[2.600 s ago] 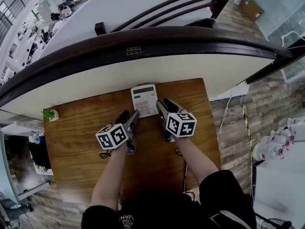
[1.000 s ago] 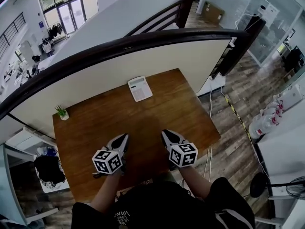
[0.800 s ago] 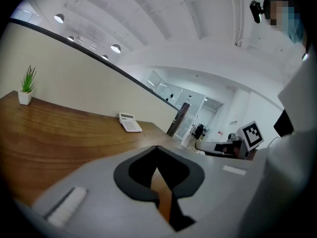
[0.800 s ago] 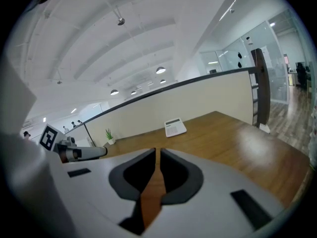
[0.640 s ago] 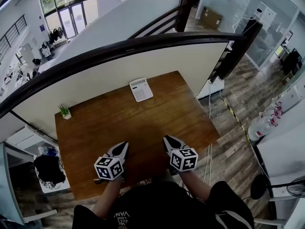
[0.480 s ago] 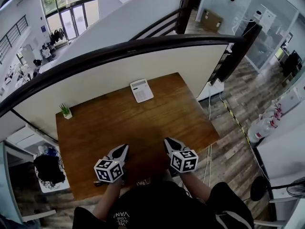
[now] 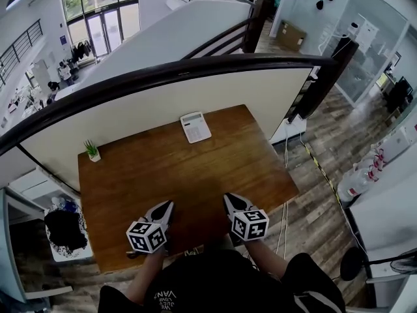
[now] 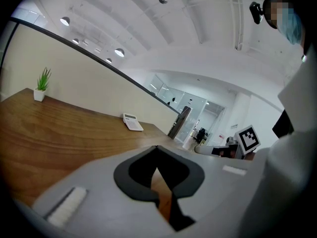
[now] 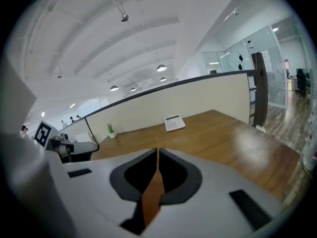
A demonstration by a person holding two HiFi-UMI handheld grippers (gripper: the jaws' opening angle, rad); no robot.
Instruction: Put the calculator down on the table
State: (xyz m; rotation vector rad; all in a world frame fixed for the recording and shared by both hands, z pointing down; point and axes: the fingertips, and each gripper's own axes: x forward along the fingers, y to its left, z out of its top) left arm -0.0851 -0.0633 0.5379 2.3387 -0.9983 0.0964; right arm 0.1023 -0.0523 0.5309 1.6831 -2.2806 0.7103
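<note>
We have the calculator [image 7: 195, 127] lying flat, keys up, at the far edge of the surface [image 7: 202, 175], just beside the cream partition [image 7: 163, 103]. In our judgement the putting-down is done. That would explain where our hands are: both claws hang over the near edge, well apart from the calculator, with nothing left to carry. Our left claw [image 7: 169, 205] has its jaws pressed together on nothing. Our right claw [image 7: 227, 198] has just been closing its jaws, and they now meet as well, with only wood showing behind the slit.

The surface is brown wood with a visible grain. It carries only the calculator and a small potted plant [image 7: 93, 150] at the far left corner. A dark curved handrail [image 7: 195, 72] caps the partition, and beyond it we look out over an open hall with glass doors. To the right is plank flooring, where cables [image 7: 287, 175] trail down past the edge of the surface.
</note>
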